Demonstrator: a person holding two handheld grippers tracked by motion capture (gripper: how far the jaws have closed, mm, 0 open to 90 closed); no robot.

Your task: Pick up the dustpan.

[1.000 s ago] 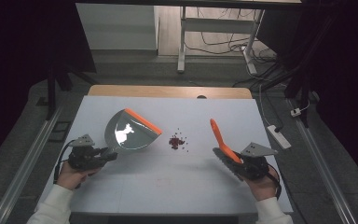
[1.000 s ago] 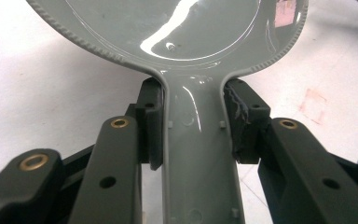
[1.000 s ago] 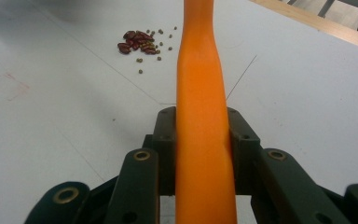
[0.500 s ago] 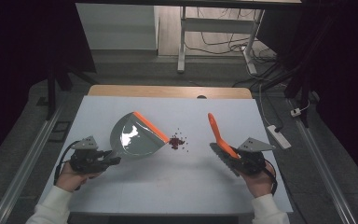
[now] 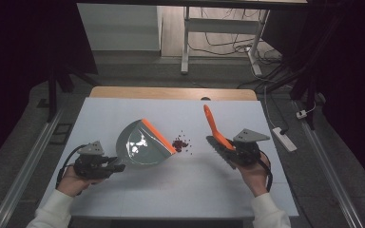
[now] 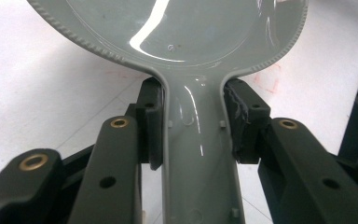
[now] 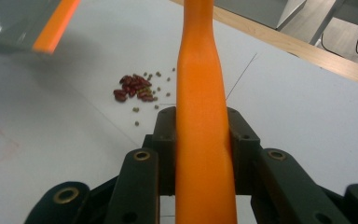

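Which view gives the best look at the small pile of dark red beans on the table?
The right gripper view: the pile of dark red beans lies close, single beans and stray greenish ones distinct. The high view shows it as a small dark cluster beside the grey dustpan's orange lip.

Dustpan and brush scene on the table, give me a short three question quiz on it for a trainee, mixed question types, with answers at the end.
1. True or false: the left gripper is clamped on the handle of the grey dustpan.
2. What does the right gripper hold?
A. a sponge
B. the orange handle of the brush
C. nothing
3. Where does the pile of beans lie relative to the two tools?

Key
1. True: both pads press on the handle's sides.
2. B.
3. On the white table, between the dustpan's orange lip and the brush, close to the lip.
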